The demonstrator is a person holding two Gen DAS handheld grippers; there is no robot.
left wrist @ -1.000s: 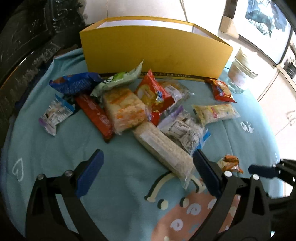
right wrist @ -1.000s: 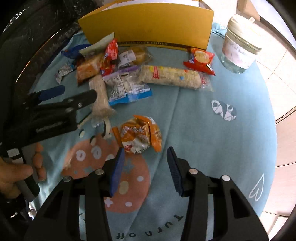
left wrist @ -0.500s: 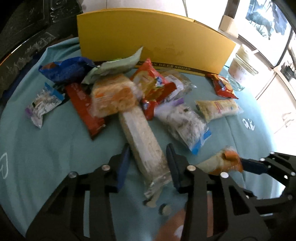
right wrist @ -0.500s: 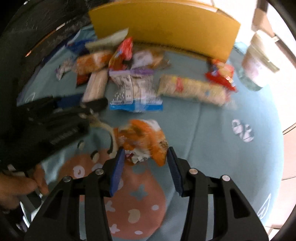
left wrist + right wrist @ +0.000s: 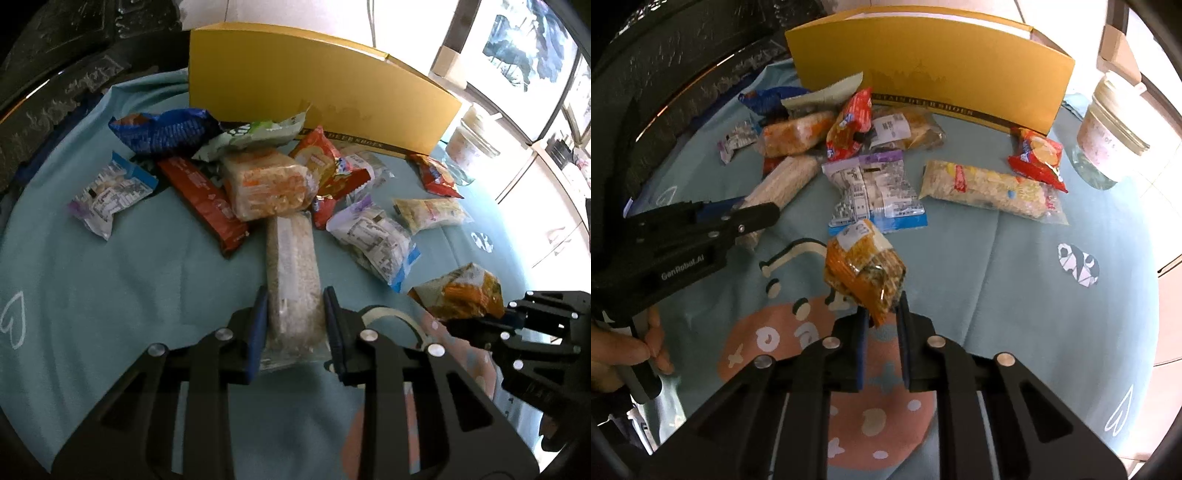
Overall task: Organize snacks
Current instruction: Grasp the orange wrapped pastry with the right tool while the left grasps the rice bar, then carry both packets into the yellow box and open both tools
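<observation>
Closing around the near end of a long pale cracker pack (image 5: pixel 293 273), the left gripper (image 5: pixel 294 325) is seen at the lower centre of the left wrist view; the pack lies between the blue pads, which are pressed against its clear wrapper on both sides. The pack runs up the frame from the jaws toward a heap of snacks at the centre. In that heap an orange-and-white wafer block (image 5: pixel 267 188) is laid across the pack's far end, with a red bar (image 5: pixel 205 197) to its left, a blue bag (image 5: pixel 166 129) and a pale green pouch (image 5: pixel 255 134) above it, and a red crisp packet (image 5: pixel 325 166) to its right. A yellow box (image 5: pixel 317 88) is stood upright across the top of the frame, behind the heap. Everything is set on a light blue cloth (image 5: pixel 110 288).

In the right wrist view, the right gripper (image 5: pixel 882 321) is shown at the lower centre, fully closed on the lower corner of an orange snack packet (image 5: pixel 864 266), which is held tilted above the cloth. A white-and-blue printed pouch (image 5: pixel 875 192) is seen just above it, a long yellow cracker pack (image 5: pixel 990 188) to the right, and a glass jar (image 5: pixel 1108 140) at the upper right. A hand (image 5: pixel 617 354) is visible at the lower left edge.
</observation>
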